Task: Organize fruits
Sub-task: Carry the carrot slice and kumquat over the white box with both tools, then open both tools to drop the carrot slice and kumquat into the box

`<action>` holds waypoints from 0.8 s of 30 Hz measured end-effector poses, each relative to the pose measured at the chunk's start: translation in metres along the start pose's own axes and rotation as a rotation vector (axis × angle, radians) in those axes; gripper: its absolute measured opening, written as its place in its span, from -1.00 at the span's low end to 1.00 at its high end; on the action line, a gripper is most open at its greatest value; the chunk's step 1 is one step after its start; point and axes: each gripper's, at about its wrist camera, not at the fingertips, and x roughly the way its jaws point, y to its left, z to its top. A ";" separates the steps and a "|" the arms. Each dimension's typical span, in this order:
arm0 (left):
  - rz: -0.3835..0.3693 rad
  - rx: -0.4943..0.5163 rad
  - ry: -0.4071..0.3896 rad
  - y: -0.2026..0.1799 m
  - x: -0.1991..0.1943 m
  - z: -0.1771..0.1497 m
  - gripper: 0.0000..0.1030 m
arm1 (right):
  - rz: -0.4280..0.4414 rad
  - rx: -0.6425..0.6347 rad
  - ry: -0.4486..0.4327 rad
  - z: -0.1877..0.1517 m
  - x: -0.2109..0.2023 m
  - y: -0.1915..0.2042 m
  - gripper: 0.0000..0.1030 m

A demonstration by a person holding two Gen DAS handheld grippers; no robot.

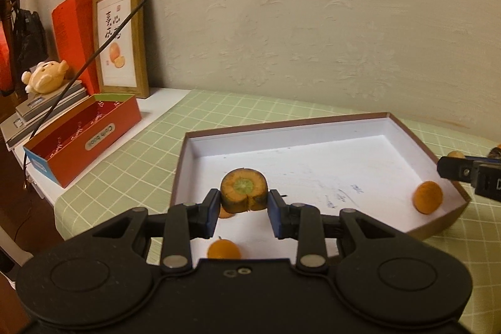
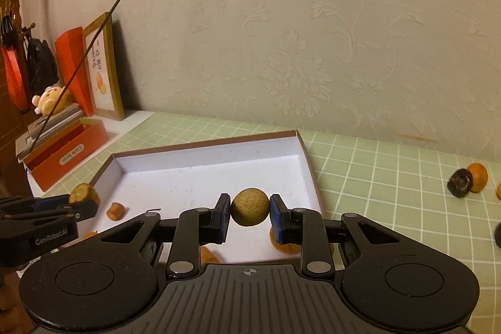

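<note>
Left gripper (image 1: 243,202) clamps cut orange piece (image 1: 243,193), cut face toward camera, above white tray (image 1: 313,130). Right gripper (image 2: 250,212) clamps round speckled fruit (image 2: 250,206); no long axis discernible.

- Our left hand-held gripper (image 1: 244,204) is held up level, and its two blue pads (image 1: 212,208) squeeze something between them.
- Our right hand-held gripper (image 2: 250,216) is level too, its pads (image 2: 276,219) pinched on something.

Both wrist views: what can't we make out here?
- Left wrist: small orange fruit partly hidden behind the left claw body.
- Right wrist: orange piece mostly hidden behind the right claw finger.
- Right wrist: dark fruit cut off by the right edge.
</note>
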 end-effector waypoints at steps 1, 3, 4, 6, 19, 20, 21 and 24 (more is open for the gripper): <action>0.003 -0.002 0.002 0.001 0.002 0.001 -0.55 | 0.000 -0.001 0.002 0.002 0.004 0.000 -0.47; 0.010 -0.006 0.009 0.003 0.008 0.001 -0.55 | -0.004 -0.003 0.006 0.004 0.012 -0.002 -0.47; 0.012 -0.010 0.015 0.004 0.010 0.001 -0.55 | -0.006 -0.002 0.010 0.005 0.015 -0.003 -0.47; 0.016 -0.017 0.028 0.005 0.016 0.001 -0.55 | -0.008 -0.001 0.016 0.006 0.022 -0.005 -0.47; 0.003 -0.022 0.061 0.003 0.029 0.000 -0.54 | 0.002 -0.002 0.046 0.010 0.047 -0.004 -0.46; 0.002 -0.021 0.064 0.002 0.030 0.000 -0.54 | 0.001 0.000 0.050 0.010 0.048 -0.004 -0.46; 0.003 -0.021 0.065 0.001 0.031 0.000 -0.54 | 0.001 0.002 0.054 0.010 0.050 -0.004 -0.46; 0.010 -0.012 0.070 -0.001 0.033 0.001 -0.42 | -0.025 -0.009 0.045 0.011 0.051 -0.002 -0.44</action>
